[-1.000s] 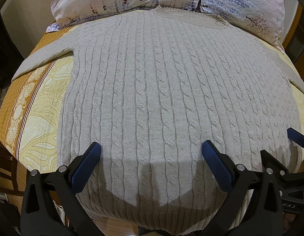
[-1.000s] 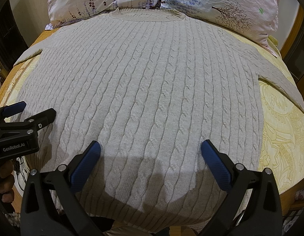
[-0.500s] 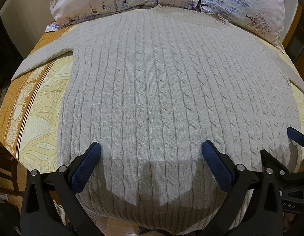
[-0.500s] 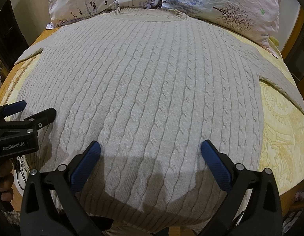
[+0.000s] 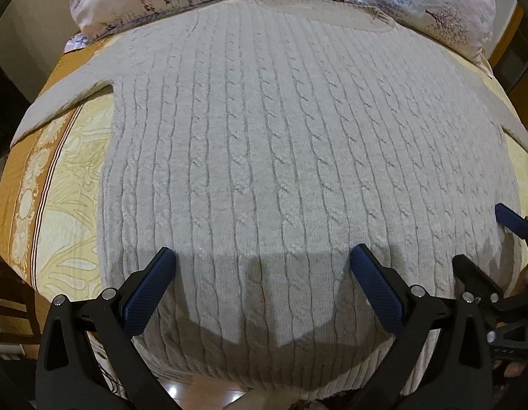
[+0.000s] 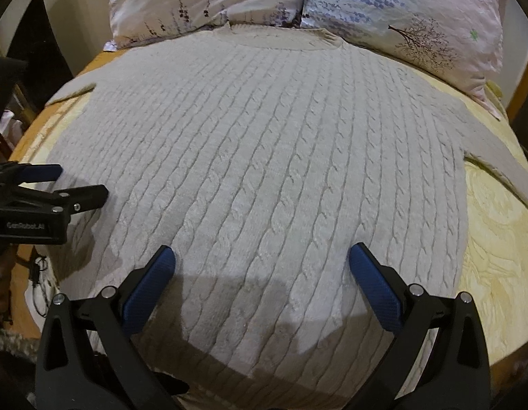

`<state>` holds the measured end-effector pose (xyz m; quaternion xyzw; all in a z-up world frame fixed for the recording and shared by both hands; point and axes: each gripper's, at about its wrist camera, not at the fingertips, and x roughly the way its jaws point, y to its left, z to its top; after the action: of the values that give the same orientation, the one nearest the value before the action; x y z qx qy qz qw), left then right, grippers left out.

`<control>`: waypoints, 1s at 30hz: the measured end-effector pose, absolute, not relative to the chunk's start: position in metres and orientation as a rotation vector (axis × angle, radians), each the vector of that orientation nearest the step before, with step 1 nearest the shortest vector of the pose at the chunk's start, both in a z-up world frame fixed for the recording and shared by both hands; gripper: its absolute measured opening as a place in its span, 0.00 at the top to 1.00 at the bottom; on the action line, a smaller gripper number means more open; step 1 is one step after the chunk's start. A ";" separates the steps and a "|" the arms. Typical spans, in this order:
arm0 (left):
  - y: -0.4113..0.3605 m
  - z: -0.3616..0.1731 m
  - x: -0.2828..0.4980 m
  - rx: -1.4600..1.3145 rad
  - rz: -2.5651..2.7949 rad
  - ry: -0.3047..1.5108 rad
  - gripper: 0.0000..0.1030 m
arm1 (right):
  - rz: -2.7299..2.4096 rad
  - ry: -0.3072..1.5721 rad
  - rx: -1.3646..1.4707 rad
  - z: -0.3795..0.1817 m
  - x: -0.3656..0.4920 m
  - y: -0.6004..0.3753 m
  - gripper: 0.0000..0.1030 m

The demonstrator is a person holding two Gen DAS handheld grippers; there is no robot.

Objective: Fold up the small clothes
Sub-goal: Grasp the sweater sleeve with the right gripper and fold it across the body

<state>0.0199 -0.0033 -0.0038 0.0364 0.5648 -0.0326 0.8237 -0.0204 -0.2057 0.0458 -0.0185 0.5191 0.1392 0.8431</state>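
Two grippers over hem end of cream cable-knit sweater (image 5: 281, 157) spread flat on yellow patterned bedspread (image 5: 66, 184), collar at floral pillows (image 6: 332, 7), left gripper (image 5: 262, 266) jaws wide, empty, right gripper (image 6: 262, 266) jaws wide, empty

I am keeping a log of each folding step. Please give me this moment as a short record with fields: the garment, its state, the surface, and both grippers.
garment: beige cable-knit sweater
state: spread flat, unfolded, sleeves out to both sides, collar toward the floral pillows
surface: yellow patterned bedspread
left gripper: open, over the hem, holding nothing
right gripper: open, over the hem, holding nothing
fold progress: no fold made yet
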 end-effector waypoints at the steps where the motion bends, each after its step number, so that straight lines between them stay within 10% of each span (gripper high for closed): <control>1: -0.003 -0.003 0.021 0.079 -0.072 1.205 0.01 | 0.307 1.098 -0.010 0.047 -0.017 -0.210 0.02; 18: -0.001 0.011 0.089 -0.006 -0.090 1.126 0.01 | -0.286 0.939 0.744 0.049 0.068 -0.484 0.24; 30: -0.013 0.007 0.119 0.042 -0.074 1.145 0.01 | -0.549 0.794 1.090 0.019 0.050 -0.602 0.58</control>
<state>0.1186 -0.0128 0.0065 0.0197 0.5417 -0.0350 0.8396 0.0503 -0.6019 0.0190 0.4982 0.3627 -0.2508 0.7465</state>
